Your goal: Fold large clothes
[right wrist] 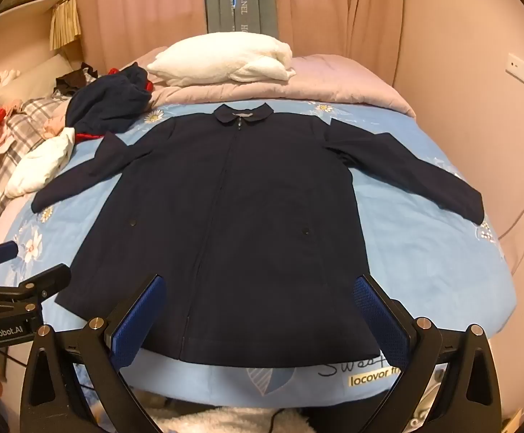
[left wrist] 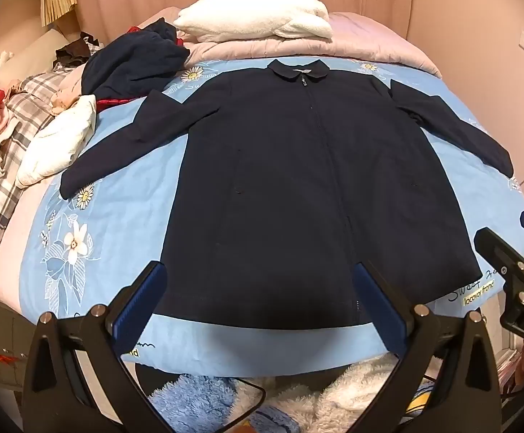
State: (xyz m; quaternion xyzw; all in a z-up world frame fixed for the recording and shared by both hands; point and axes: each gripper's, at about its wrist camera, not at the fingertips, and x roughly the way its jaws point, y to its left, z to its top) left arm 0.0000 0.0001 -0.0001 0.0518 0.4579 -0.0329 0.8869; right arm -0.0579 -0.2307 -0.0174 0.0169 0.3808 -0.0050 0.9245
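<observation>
A dark navy zip-front jacket (left wrist: 298, 180) (right wrist: 233, 223) lies flat on the light blue flowered bedspread (left wrist: 124, 216) (right wrist: 424, 252), front up, collar at the far end, both sleeves spread out to the sides. My left gripper (left wrist: 258, 278) hovers open above the jacket's near hem, nothing between its blue pads. My right gripper (right wrist: 258, 288) is likewise open over the hem, holding nothing. Each gripper shows at the edge of the other's view: the right gripper (left wrist: 514, 252), the left gripper (right wrist: 16, 274).
A folded white blanket (left wrist: 254, 18) rests on a pink quilt (left wrist: 370, 43) at the bed's far end. A crumpled navy garment (left wrist: 132, 61), a white garment (left wrist: 60, 144) and a pile of mixed clothes (left wrist: 2, 126) lie at the left. Fluffy fabric (left wrist: 298, 397) sits below the near edge.
</observation>
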